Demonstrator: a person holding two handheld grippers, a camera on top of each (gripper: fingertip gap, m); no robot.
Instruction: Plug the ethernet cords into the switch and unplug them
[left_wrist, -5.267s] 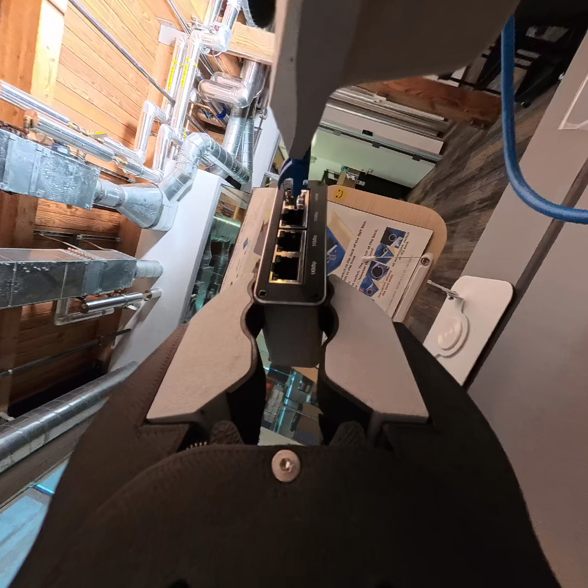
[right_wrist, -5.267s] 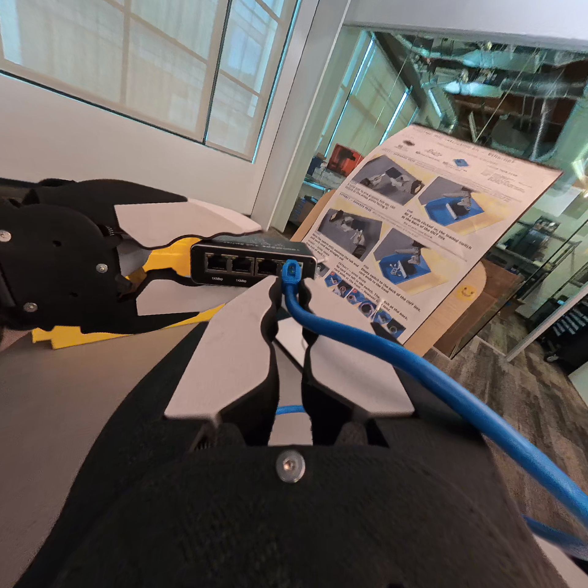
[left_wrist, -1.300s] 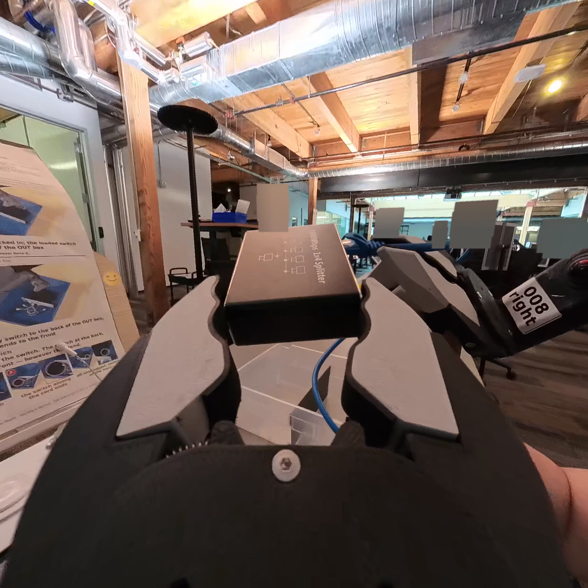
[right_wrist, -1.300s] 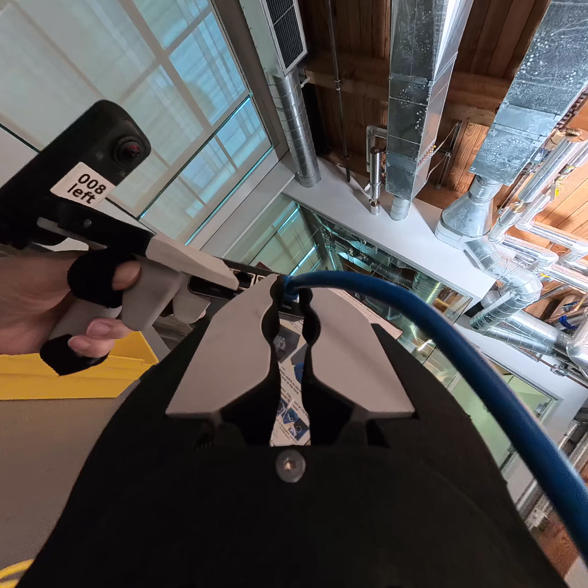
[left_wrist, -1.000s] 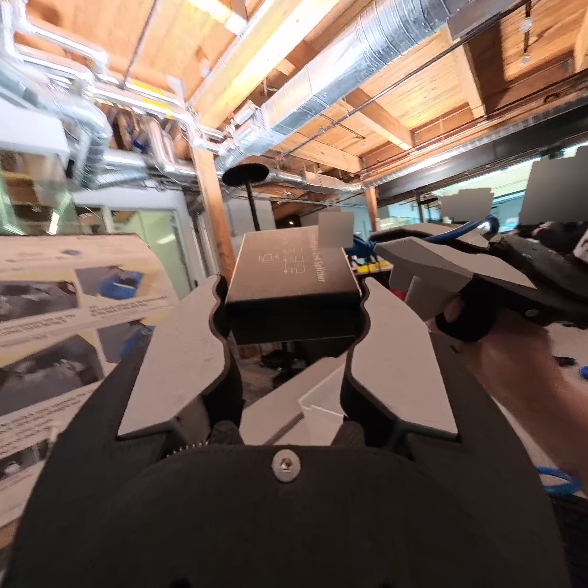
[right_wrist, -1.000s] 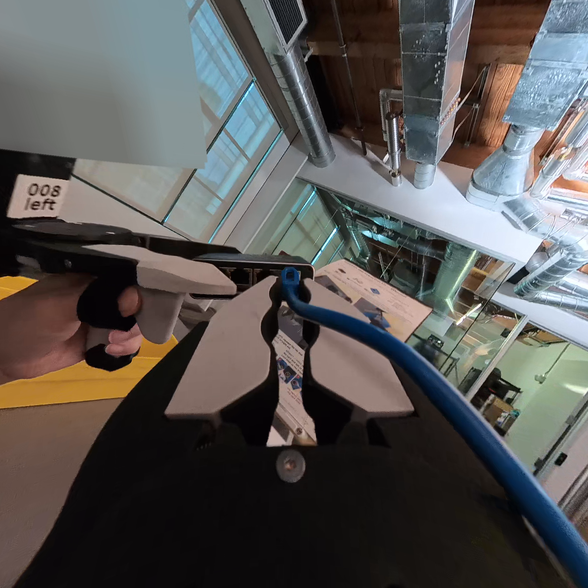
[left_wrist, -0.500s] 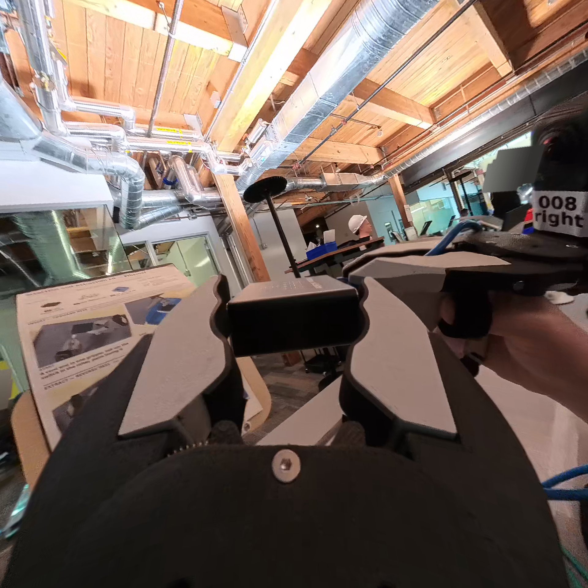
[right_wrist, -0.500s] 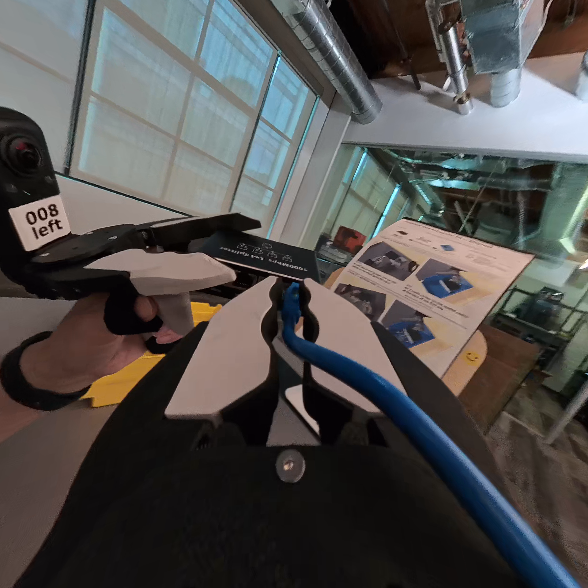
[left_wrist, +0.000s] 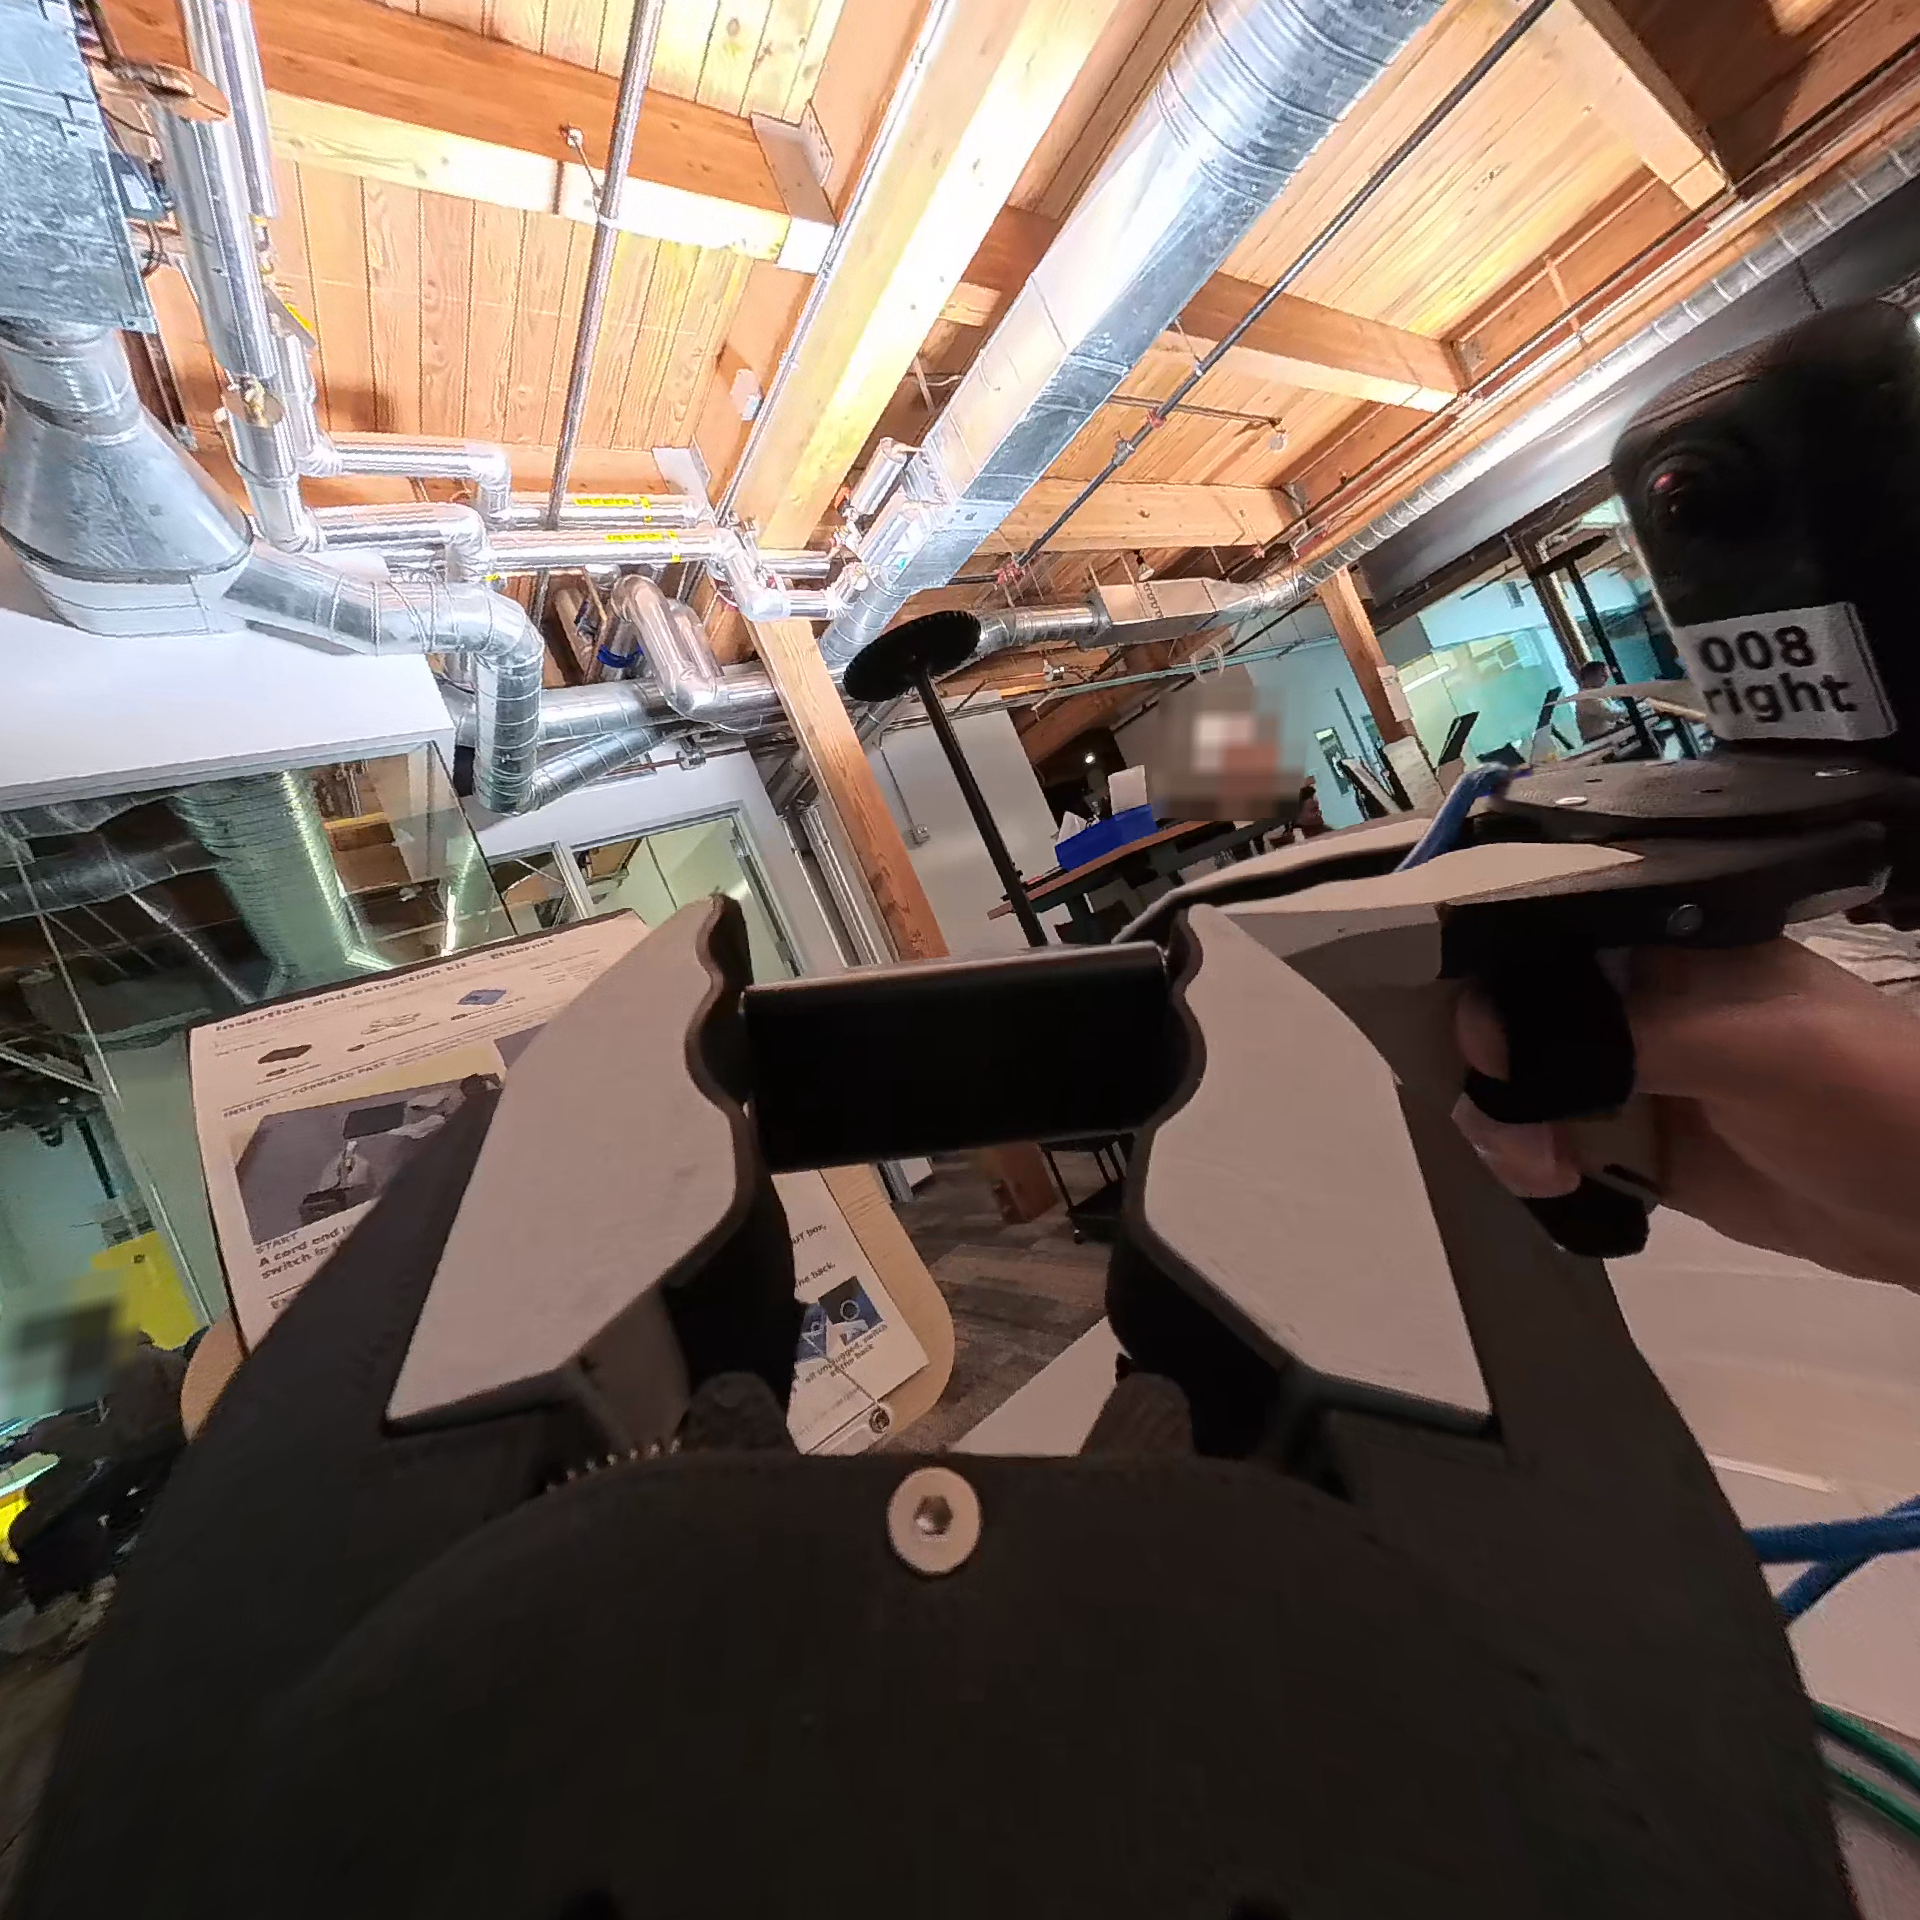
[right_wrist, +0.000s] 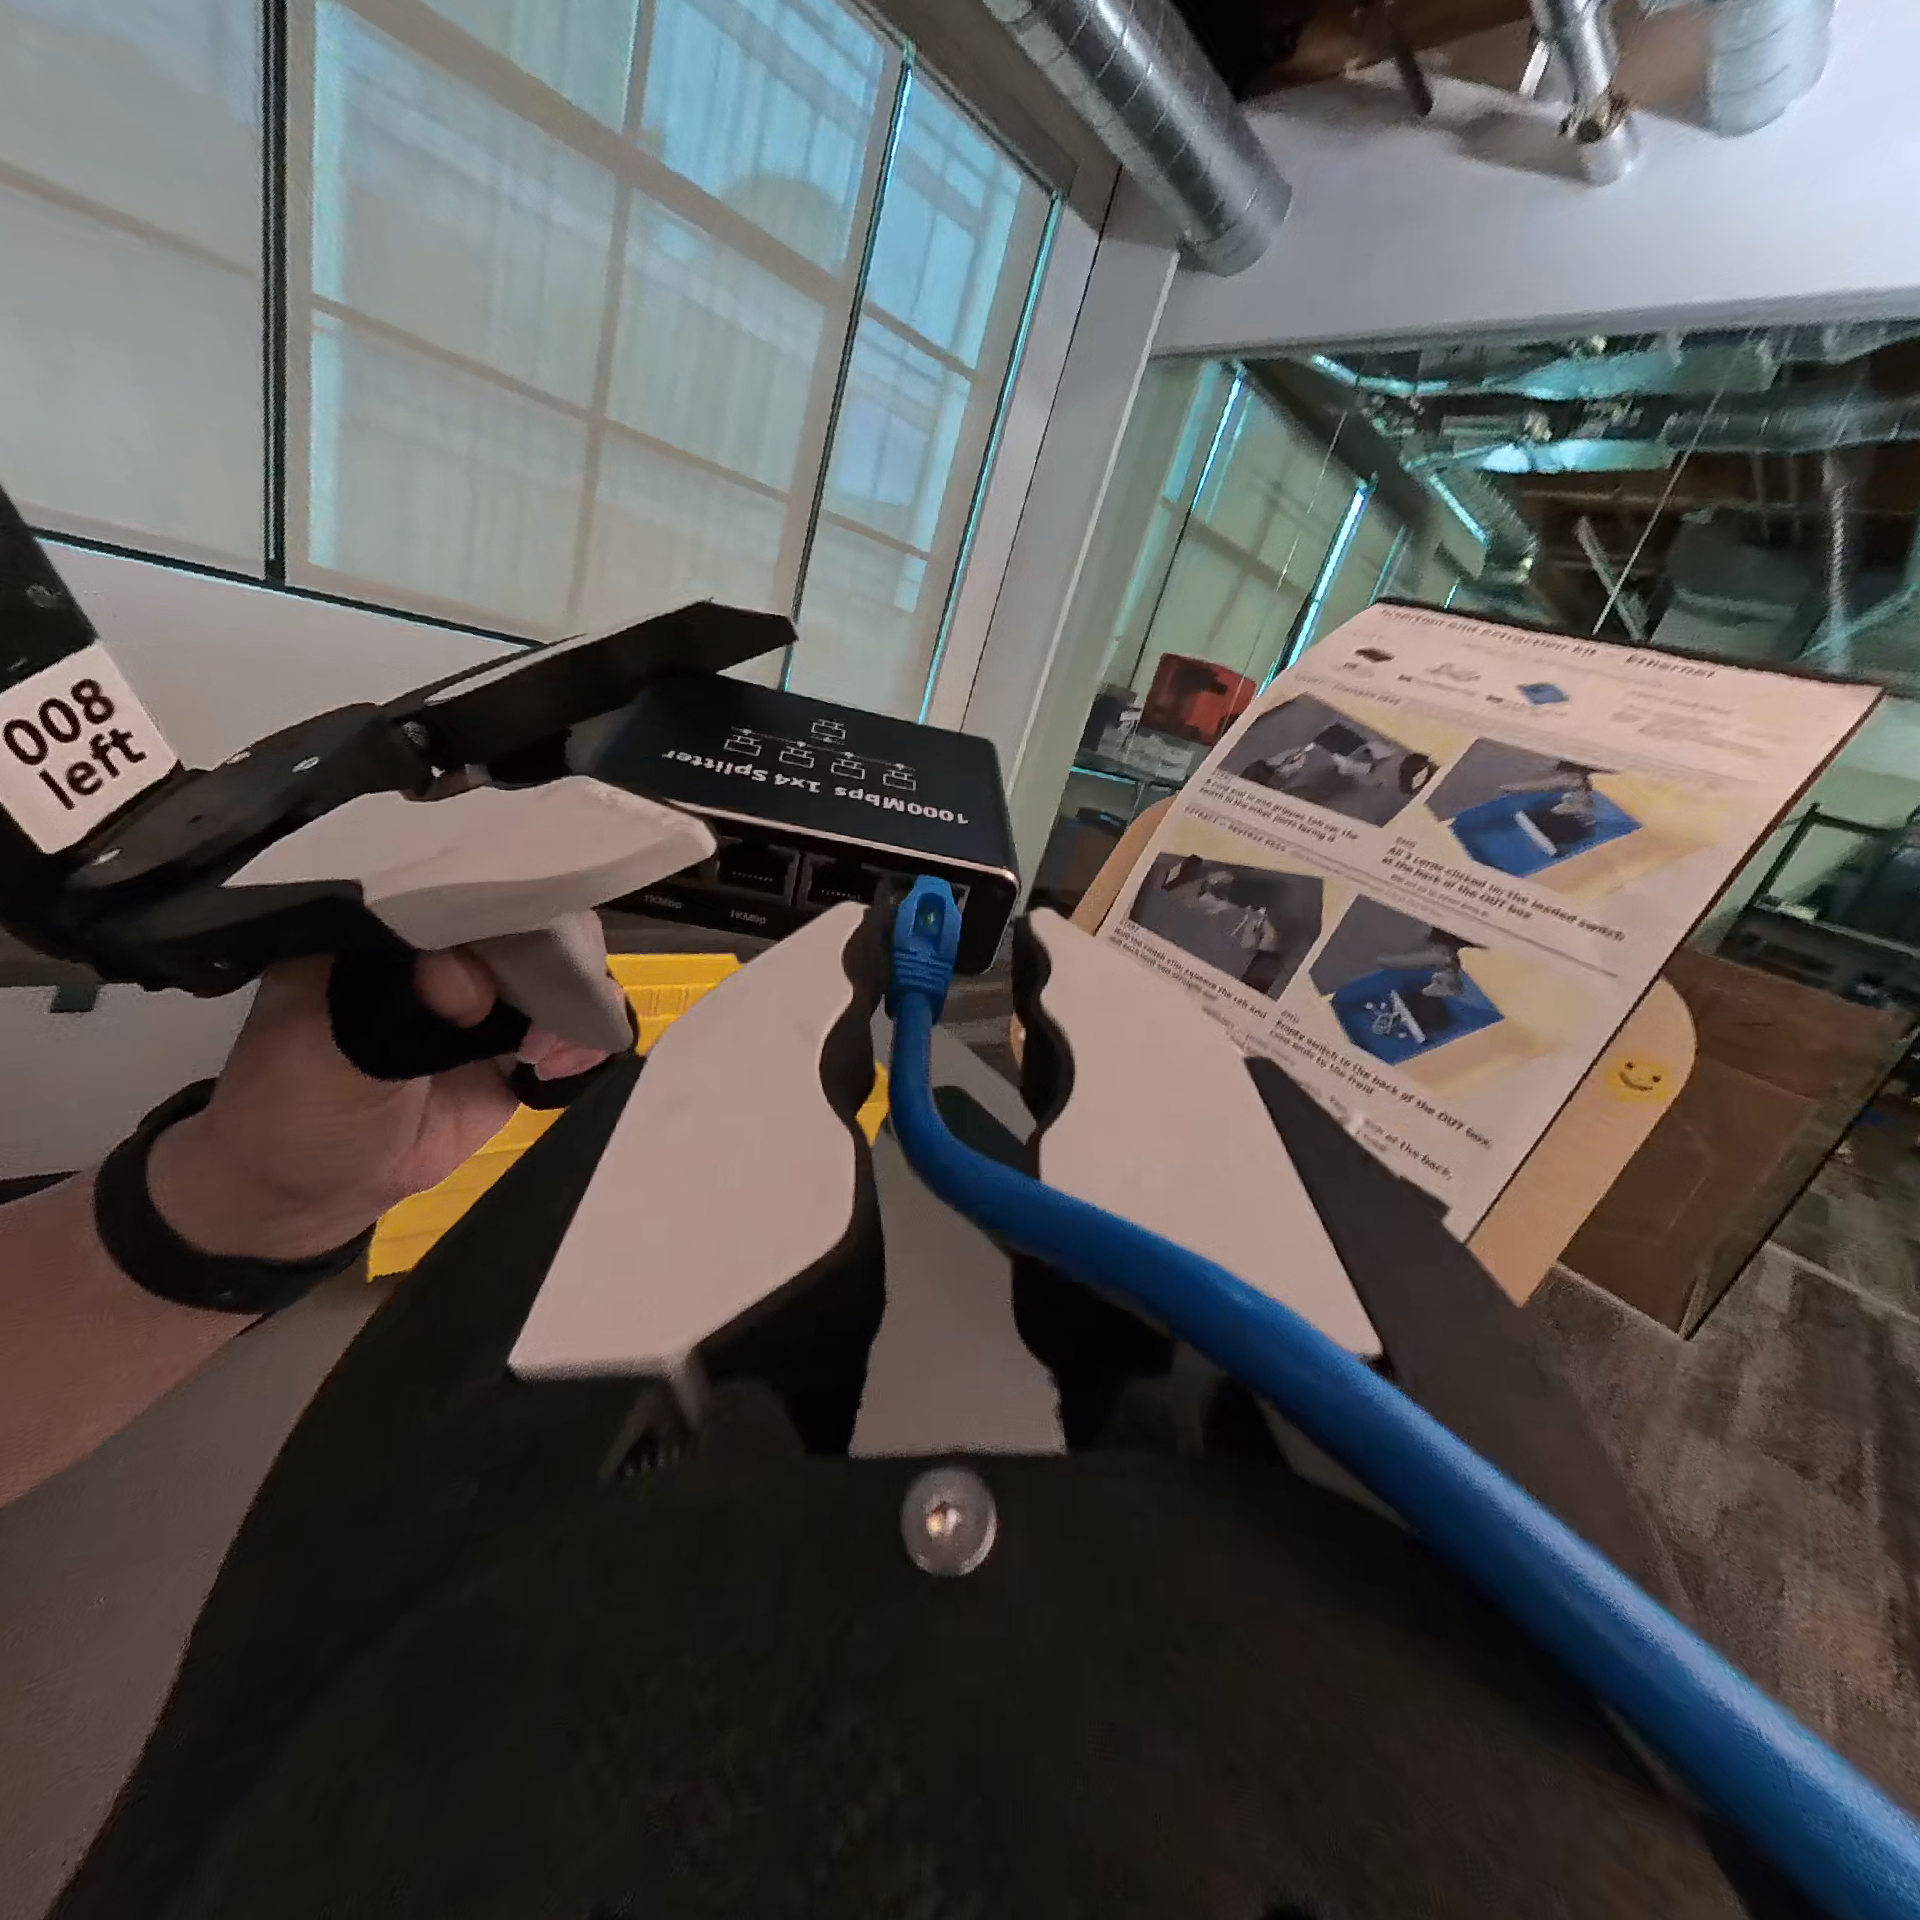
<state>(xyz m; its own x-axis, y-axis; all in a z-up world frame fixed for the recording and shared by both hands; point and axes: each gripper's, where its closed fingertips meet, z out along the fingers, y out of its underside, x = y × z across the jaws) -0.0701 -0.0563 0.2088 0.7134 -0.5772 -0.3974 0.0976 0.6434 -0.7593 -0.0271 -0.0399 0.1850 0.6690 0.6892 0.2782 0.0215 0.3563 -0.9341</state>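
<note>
My left gripper is shut on the black switch, gripping its back end and holding it in the air. In the right wrist view the switch faces me with its row of ports. The blue ethernet cord runs up between my right gripper's fingers, and its plug sits in the rightmost port. My right gripper is open, its fingers standing apart on either side of the cord. The right gripper also shows at the right of the left wrist view, close against the switch.
An instruction board stands behind the switch to the right; it also shows in the left wrist view. A yellow bin lies on the grey table below. Loose blue cable lies at the right.
My right gripper's fingers have opened off the blue cord, whose plug stays in the port. Both grippers have tilted down from the ceiling toward level.
</note>
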